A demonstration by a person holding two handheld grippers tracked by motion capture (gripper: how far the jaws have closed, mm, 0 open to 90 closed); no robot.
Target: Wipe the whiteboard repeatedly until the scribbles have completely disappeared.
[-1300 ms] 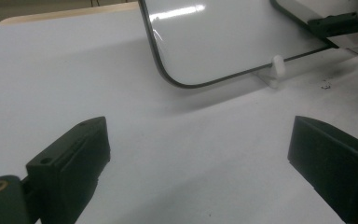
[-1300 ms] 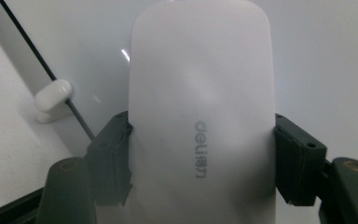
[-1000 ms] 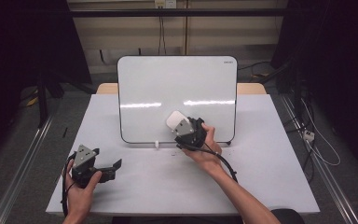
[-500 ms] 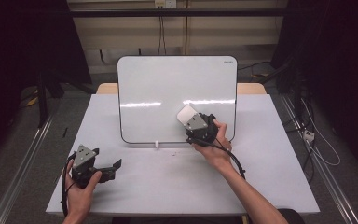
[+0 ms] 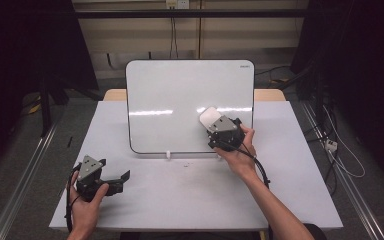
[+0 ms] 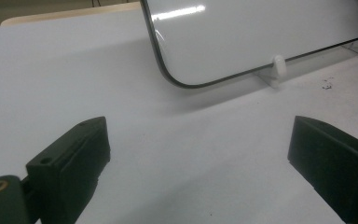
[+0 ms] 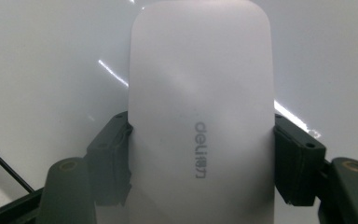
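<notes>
White eraser [image 5: 209,118] moved right across whiteboard [image 5: 180,100], right gripper [image 5: 215,125]

My right gripper [image 7: 200,158] clamps a white, rounded whiteboard eraser [image 7: 200,93], one black jaw pressed against each of its long sides. Grey "deli" lettering runs lengthwise down its smooth face. Behind it, close up, is the glossy whiteboard [image 7: 46,60], with thin bright streaks of reflected light. A thin dark line crosses the lower left corner.
</notes>
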